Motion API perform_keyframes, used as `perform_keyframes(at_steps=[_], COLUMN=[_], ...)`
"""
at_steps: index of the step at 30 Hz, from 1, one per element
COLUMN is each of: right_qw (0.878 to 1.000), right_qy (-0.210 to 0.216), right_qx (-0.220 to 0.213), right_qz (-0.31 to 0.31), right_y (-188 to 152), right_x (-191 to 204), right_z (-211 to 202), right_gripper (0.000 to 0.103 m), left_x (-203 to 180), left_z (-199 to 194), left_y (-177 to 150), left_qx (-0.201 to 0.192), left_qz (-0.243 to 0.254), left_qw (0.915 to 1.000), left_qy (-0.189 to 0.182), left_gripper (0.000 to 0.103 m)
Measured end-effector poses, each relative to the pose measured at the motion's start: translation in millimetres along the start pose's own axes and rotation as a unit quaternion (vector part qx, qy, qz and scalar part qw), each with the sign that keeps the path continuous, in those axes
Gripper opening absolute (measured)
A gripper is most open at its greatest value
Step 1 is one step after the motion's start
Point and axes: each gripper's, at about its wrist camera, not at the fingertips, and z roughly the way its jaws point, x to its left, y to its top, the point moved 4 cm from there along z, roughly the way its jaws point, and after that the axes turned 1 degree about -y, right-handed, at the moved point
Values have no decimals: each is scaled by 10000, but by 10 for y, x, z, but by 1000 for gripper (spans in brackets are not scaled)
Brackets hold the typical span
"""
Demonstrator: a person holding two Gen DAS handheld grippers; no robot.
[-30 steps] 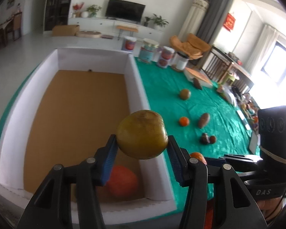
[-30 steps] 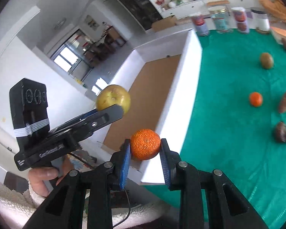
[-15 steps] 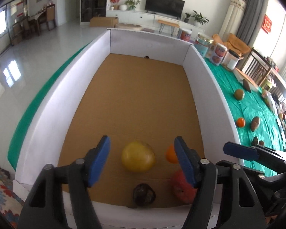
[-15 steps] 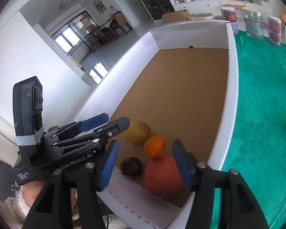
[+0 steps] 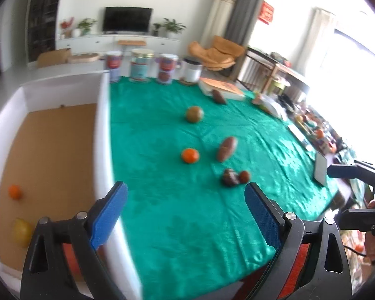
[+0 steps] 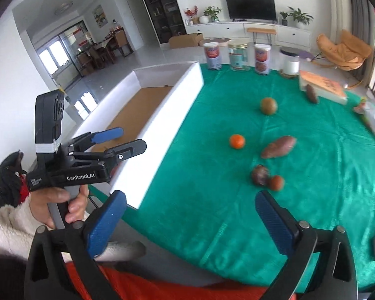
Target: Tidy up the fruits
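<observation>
My left gripper point(image 5: 185, 200) hangs over the green cloth point(image 5: 162, 200) just right of the white box wall point(image 5: 102, 150); its jaws are opening with nothing between them. Inside the box lie an orange point(image 5: 15, 192) and a yellow fruit point(image 5: 22, 230). My right gripper point(image 6: 190, 207) is above the cloth's near edge, its jaws also opening and empty. On the cloth ahead sit an orange point(image 6: 237, 141), a sweet potato point(image 6: 278, 146), a greenish round fruit point(image 6: 268, 105), a dark fruit point(image 6: 260, 174) touching a small red one point(image 6: 276, 182), and a far sweet potato point(image 6: 311, 93).
Several jars point(image 5: 140, 67) stand along the cloth's far edge, with a flat book point(image 5: 222, 88) to their right. A tablet-like slab point(image 5: 321, 170) lies at the cloth's right edge. A person's hand point(image 6: 60, 200) grips the left tool's handle beside the box.
The left gripper let go of the yellow fruit and the right gripper of the orange, both into the box. Both then swung right, over the green cloth, with their jaws spread wider.
</observation>
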Motion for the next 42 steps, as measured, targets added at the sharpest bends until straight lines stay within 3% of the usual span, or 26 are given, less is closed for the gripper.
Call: perform_keyframes(at_steps=[4,9,12,16,19,42], right_qw=[9955,9767,9724,9707,9670,9649], right_qy=[-635,-1626,-1536,-1752,-1961,-1950], right_qx=[-119,-248,-578,-1008,-992,-977], right_qz=[692,1376,1659,1303,1285,1465], right_y=[-477,-945,-987,-924,-937,-969], right_x=[-513,-940,-957,-853,-852,-922], right_z=[4,539,686,576,606,638], right_gripper=[103,103,103,103,103,103], left_x=[-615,-776,-652,-427,-337,-401], left_z=[308,778,1012,1313,1511,1679], left_y=[-138,-321,-384,-484,-567,-640], left_qx=[268,473,427,474,599,834], left_qz=[435,646,726,504,451,783], left_qw=[9979,9967,9961,9961,9943,9890], left_qy=[-403,-152,249,553,757,943], left_gripper=[99,99,99,99,99,101])
